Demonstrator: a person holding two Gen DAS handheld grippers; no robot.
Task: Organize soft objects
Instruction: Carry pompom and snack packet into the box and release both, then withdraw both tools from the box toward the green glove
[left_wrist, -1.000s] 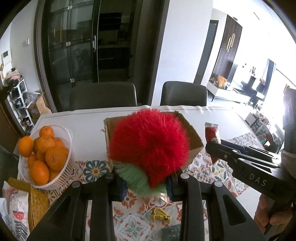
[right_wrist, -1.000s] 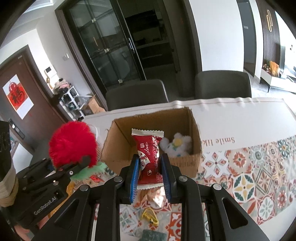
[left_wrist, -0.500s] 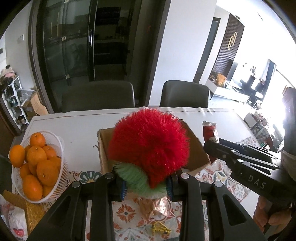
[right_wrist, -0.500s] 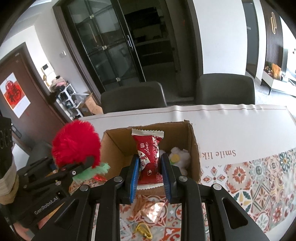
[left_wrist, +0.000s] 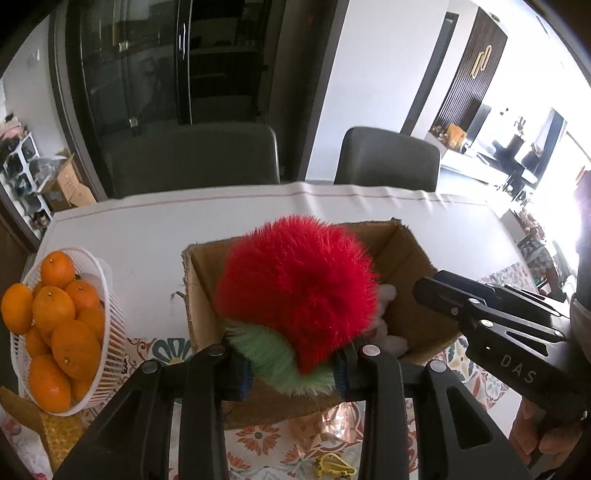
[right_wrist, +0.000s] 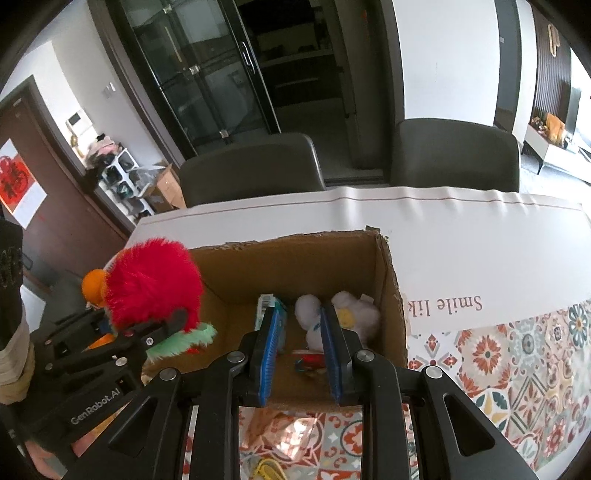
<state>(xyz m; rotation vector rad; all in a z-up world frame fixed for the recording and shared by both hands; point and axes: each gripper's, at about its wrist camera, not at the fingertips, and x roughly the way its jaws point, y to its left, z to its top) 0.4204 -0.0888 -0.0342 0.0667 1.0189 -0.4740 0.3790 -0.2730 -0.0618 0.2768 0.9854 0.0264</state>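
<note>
Over the near edge of the cardboard box (left_wrist: 402, 258), seen from the left wrist, the left tongs (left_wrist: 291, 365) are clamped on the green fringe at the base of a red fluffy pompom (left_wrist: 299, 291), whose red bulk hangs above the box opening. Something pale and plush shows in the box just behind it. A white basket of oranges (left_wrist: 55, 325) stands on the desk (left_wrist: 140, 240) to the left, apart from the box. The right tongs (left_wrist: 443, 291) reach in from the right, near the box's right wall; from this angle their gap cannot be read.

From the right wrist, the right tongs (right_wrist: 299, 347) stand apart with nothing between the blue pads, poised above the box's near wall. Inside the cardboard box (right_wrist: 384, 280) lie a white plush flower (right_wrist: 347, 317), a red snack packet (right_wrist: 310, 360) on the floor of the box and a teal-edged packet (right_wrist: 273, 310) leaning beside it. The left tongs (right_wrist: 173, 325) hold the pompom (right_wrist: 151, 280) at the box's left wall, seemingly just outside or over the rim.

The pompom looks very light and springy; its long fur would compress to almost nothing, so the hold low on the denser green part seems the surer place. Released over the opening, it should drop softly without harm, though fur may cling to the pads.
</note>
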